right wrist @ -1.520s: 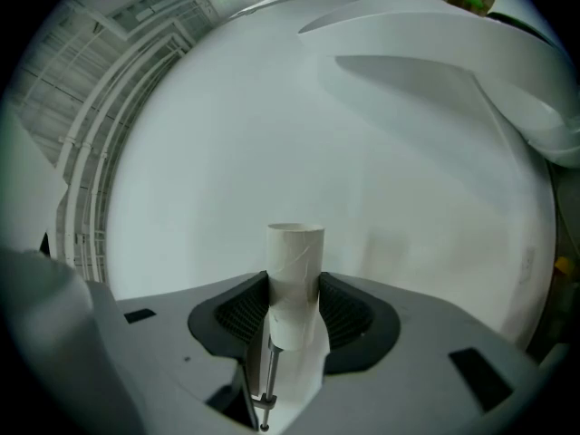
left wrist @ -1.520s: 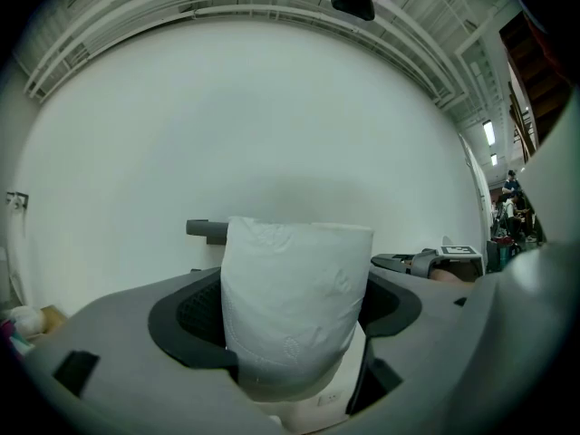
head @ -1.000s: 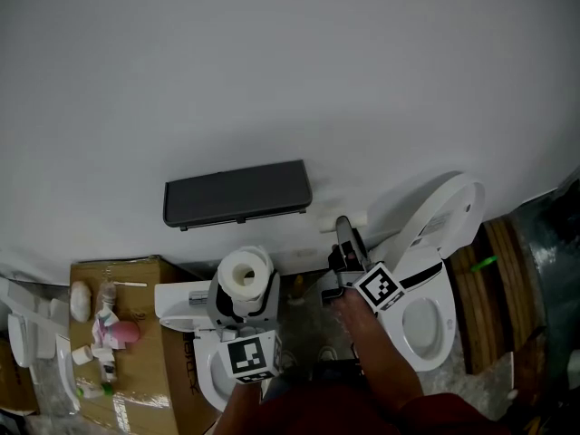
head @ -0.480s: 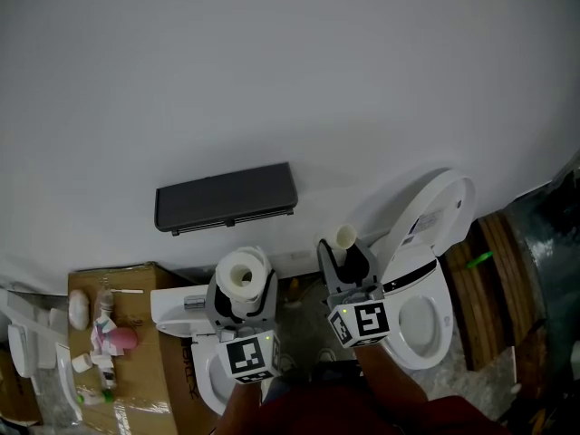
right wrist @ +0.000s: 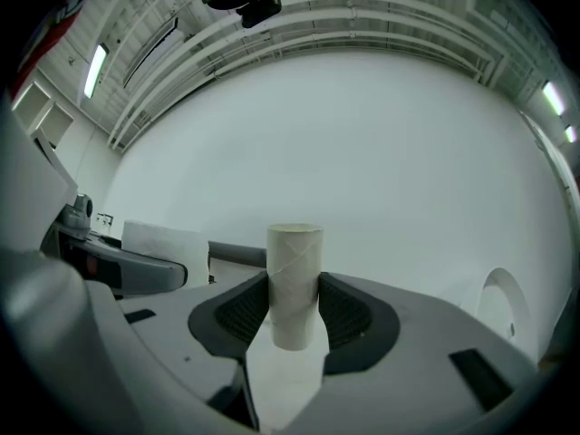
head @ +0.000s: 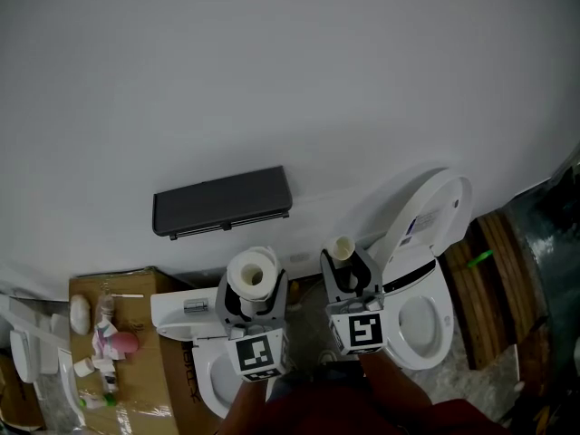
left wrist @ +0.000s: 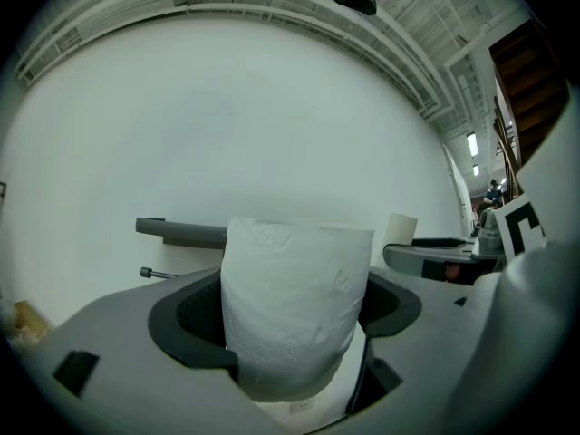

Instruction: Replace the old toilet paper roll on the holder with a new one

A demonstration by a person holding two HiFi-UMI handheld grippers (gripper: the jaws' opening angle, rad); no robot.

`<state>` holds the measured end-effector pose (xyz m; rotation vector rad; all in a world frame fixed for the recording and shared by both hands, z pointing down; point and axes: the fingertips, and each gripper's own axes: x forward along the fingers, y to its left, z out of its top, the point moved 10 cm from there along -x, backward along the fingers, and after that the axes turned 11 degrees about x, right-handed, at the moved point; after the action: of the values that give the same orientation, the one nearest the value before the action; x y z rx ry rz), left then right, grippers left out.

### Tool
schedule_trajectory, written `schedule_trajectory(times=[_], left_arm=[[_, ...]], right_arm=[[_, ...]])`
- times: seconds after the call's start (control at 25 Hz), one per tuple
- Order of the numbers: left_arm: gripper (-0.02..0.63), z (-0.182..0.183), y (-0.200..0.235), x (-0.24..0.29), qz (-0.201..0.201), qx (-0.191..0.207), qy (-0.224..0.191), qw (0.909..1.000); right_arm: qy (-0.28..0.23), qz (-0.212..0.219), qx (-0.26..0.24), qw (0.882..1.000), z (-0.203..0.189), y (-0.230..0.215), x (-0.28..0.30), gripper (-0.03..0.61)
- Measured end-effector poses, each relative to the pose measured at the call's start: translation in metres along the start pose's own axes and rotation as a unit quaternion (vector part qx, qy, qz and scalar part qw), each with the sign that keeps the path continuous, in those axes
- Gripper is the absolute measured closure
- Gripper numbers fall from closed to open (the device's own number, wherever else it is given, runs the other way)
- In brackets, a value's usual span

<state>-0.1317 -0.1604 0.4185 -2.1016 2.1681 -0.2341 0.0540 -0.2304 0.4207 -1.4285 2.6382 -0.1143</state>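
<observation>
A full white toilet paper roll (head: 251,276) (left wrist: 295,308) stands upright between the jaws of my left gripper (head: 254,288) (left wrist: 294,338), which is shut on it. My right gripper (head: 345,268) (right wrist: 292,311) is shut on a bare cardboard tube (head: 342,247) (right wrist: 294,284), also upright. The dark grey holder (head: 222,202) (left wrist: 181,232) hangs on the white wall, above and left of both grippers, with its thin rod (left wrist: 159,273) showing bare. Each gripper view shows the other gripper beside it: the tube (left wrist: 400,228) to the right, the roll (right wrist: 163,240) to the left.
A white toilet (head: 428,243) with its lid raised stands at the right, wooden boards (head: 494,288) beyond it. Below my left gripper is another white ceramic fixture (head: 181,308). A cardboard box (head: 136,370) with small bottles sits at the lower left.
My right gripper has rolled upright and shifted left, so the cardboard tube now stands on end in view. The left gripper with the roll has drifted a little to the right.
</observation>
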Motion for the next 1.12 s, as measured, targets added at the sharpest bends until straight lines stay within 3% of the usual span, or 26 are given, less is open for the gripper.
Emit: schedule_trajectory(times=[0.2,0.52,0.68,0.84,1.12], left_arm=[[0.176,-0.006,-0.011,0.012,-0.018,-0.031,0.006,0.9993],[0.176,-0.024,-0.03,0.052,-0.042,-0.165,0.034,0.9849],[0.176,-0.035,-0.042,0.074,-0.064,-0.255,0.045,0.9637],[0.176,-0.047,-0.055,0.088,-0.081,-0.318,0.066,0.9423],[0.176,-0.062,-0.064,0.114,-0.094,-0.434,0.065,0.8937]], right_arm=[[0.004,-0.006,-0.004,1.0,0.001,-0.009,-0.008,0.4],[0.006,-0.015,-0.015,1.0,0.007,-0.025,-0.02,0.4],[0.008,-0.022,-0.021,1.0,0.008,-0.033,-0.026,0.4],[0.008,-0.028,-0.021,0.999,0.007,-0.04,-0.031,0.4],[0.007,-0.029,-0.028,0.999,0.012,-0.048,-0.033,0.4]])
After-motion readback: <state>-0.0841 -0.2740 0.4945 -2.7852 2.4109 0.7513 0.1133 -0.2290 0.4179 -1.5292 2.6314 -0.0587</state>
